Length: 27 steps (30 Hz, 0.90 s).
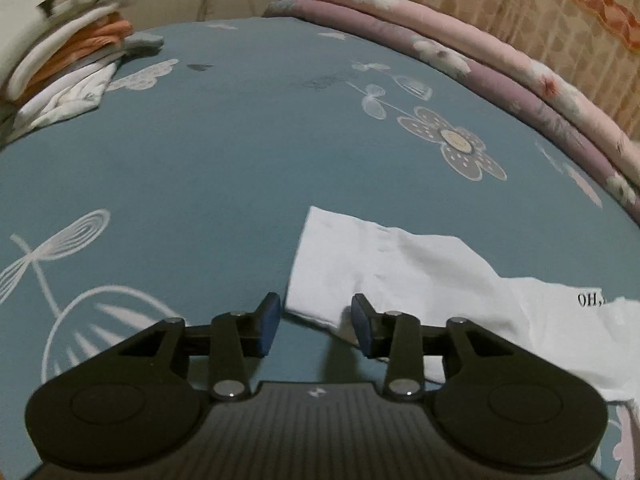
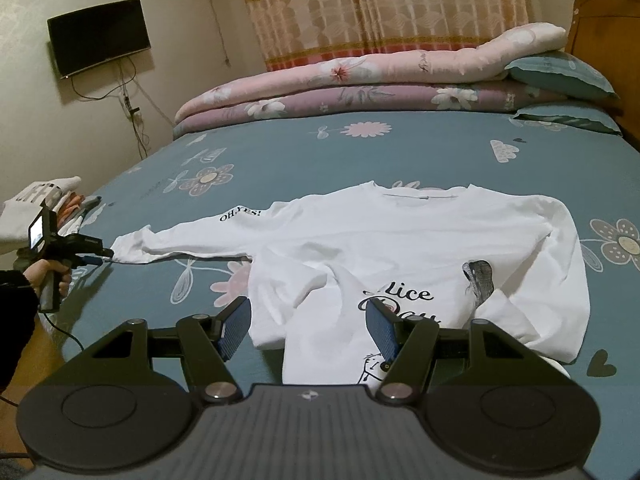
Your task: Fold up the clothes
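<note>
**One shirt spread on bed, both grippers empty**

One white long-sleeved shirt (image 2: 400, 248) lies front-up on the bed (image 2: 320, 152), one sleeve stretched out to the left, the other bent back over the body. Two folded quilts (image 2: 360, 84) are stacked along the far edge. One pile of folded clothes (image 1: 60, 52) sits at the bed's corner.

The left gripper (image 1: 316, 328) is spread wide, holding nothing, just beside the sleeve cuff (image 1: 320, 272). The right gripper (image 2: 308, 328) is likewise wide and empty, above the shirt's lower hem.

Only the right wrist view shows the whole shirt, two pillows (image 2: 560, 76), one wall television (image 2: 100, 36) and the person's left hand (image 2: 48, 276). The left wrist view shows the cuff close up.
</note>
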### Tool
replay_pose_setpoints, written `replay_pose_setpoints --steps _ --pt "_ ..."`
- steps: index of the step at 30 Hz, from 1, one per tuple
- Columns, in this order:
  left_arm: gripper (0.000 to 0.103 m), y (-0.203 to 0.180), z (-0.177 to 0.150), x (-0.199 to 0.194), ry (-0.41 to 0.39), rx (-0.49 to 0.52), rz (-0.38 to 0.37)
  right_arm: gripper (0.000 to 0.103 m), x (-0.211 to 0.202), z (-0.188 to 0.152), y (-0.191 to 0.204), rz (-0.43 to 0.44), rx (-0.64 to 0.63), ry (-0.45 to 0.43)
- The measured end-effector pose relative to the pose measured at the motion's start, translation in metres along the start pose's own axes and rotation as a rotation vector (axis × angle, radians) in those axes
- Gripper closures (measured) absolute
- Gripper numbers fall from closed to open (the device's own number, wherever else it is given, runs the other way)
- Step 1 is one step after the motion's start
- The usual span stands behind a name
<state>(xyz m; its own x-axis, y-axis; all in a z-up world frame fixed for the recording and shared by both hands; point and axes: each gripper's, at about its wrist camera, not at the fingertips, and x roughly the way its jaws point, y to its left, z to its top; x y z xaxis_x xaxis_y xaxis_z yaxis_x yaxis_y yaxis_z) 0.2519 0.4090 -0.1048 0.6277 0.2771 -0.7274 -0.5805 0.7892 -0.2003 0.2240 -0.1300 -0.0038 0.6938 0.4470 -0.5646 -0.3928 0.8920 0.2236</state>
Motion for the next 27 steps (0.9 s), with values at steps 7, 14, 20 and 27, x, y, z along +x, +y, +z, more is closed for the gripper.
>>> replay_pose_setpoints --steps 7,14,20,27 --pt "0.091 -0.009 -0.001 -0.01 -0.009 0.027 -0.036 0.035 -0.002 0.0 0.003 -0.006 -0.001 -0.002" --pt "0.08 -0.004 0.006 -0.043 -0.013 0.112 0.013 0.035 -0.001 -0.001 0.0 0.005 0.01 -0.01" --pt "0.076 -0.034 0.021 -0.054 -0.045 0.252 0.072 0.035 0.003 -0.002 -0.002 0.018 0.018 -0.009" --pt "0.065 -0.137 0.022 -0.041 -0.069 0.471 -0.135 0.035 0.003 -0.004 -0.009 0.002 0.03 -0.009"
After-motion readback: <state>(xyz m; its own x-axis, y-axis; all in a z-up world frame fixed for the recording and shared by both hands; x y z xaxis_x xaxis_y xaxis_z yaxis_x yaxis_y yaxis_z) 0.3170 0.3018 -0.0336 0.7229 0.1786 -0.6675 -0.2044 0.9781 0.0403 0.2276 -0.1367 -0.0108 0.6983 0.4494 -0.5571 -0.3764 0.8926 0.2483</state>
